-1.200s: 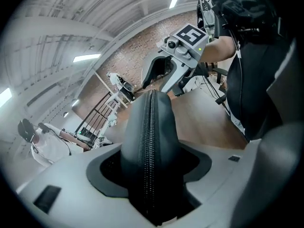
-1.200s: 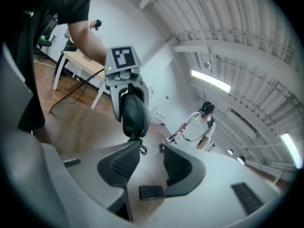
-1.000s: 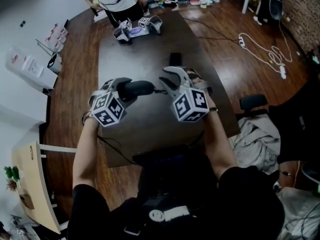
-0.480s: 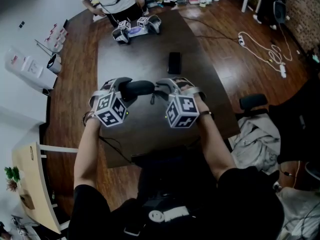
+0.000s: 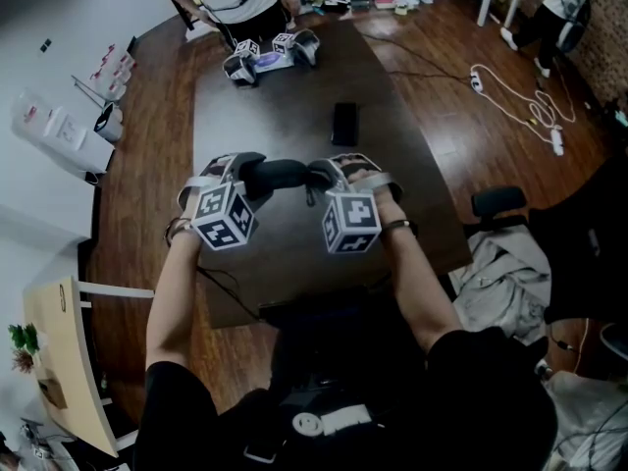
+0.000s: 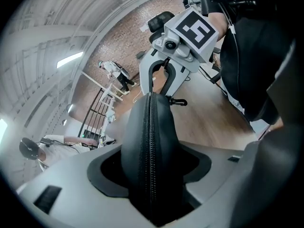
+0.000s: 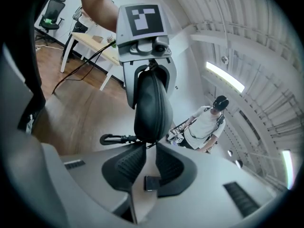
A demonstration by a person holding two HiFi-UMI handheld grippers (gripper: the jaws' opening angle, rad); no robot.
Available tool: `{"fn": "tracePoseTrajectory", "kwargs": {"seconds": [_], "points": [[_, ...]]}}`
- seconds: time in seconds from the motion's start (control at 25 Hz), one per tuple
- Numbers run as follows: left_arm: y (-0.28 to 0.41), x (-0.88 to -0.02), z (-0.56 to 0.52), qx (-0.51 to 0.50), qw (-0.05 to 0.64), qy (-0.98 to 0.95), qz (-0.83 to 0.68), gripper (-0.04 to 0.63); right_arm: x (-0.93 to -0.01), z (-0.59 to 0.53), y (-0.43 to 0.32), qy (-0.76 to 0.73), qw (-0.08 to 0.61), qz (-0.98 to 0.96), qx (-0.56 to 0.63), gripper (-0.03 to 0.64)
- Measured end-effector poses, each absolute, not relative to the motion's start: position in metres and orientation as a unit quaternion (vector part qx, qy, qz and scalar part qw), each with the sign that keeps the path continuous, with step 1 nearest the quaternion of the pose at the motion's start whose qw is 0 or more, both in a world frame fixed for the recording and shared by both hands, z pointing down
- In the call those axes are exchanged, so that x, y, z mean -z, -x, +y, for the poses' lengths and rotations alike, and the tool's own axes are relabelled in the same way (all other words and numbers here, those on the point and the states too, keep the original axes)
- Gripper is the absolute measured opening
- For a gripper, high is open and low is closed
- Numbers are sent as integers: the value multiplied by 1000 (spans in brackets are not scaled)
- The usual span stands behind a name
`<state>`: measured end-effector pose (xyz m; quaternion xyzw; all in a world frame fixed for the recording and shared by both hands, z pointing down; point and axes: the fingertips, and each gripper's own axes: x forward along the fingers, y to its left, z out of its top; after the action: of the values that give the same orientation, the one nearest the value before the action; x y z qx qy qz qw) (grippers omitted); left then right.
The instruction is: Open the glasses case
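The left gripper (image 5: 251,173) is clamped across one end of the black glasses case (image 5: 282,173), its jaws set wide around the case's body. The right gripper (image 5: 322,177) meets the other end. Its jaws have just been closing and now stand nearly together, with their tips pinched on the zip pull (image 7: 145,144). A thin cord with a small clip (image 7: 111,138) hangs out sideways from the pull.

The case bridges the gap between the two grippers and is held in the air above the dark table (image 5: 285,96). Its zip (image 6: 149,146) is closed along the whole visible seam, so nothing inside shows.

The long axis lies roughly level and runs left to right across the person's front, from one gripper to the other. The zip seam faces the left gripper's camera.
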<state>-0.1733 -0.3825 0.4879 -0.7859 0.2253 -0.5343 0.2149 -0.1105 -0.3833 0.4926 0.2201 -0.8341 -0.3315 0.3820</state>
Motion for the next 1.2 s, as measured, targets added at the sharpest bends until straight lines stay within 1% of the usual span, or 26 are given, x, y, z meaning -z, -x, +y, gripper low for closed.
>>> {"fn": "tracePoseTrajectory", "kwargs": {"seconds": [0.08, 0.16, 0.2, 0.36, 0.56, 0.84, 1.08, 1.2], "points": [[174, -486, -383, 533, 216, 786, 227, 272, -492, -385, 110, -229, 374, -839, 322, 65], [175, -483, -382, 523, 206, 794, 230, 270, -486, -388, 109, -250, 361, -842, 313, 18], [175, -482, -381, 515, 199, 800, 232, 270, -483, -390, 109, -260, 354, -843, 312, 16], [172, -478, -379, 479, 170, 824, 248, 268, -473, -394, 108, -288, 325, -844, 315, 14], [167, -472, -375, 438, 138, 851, 253, 268, -475, -395, 107, -296, 318, -844, 314, 14], [157, -461, -370, 373, 92, 886, 259, 268, -476, -394, 114, -299, 283, -869, 274, 14], [146, -455, -372, 342, 75, 901, 256, 268, -471, -392, 115, -308, 242, -890, 234, 14], [139, -446, -373, 310, 52, 913, 261, 268, -458, -394, 115, -319, 203, -904, 201, 15]]}}
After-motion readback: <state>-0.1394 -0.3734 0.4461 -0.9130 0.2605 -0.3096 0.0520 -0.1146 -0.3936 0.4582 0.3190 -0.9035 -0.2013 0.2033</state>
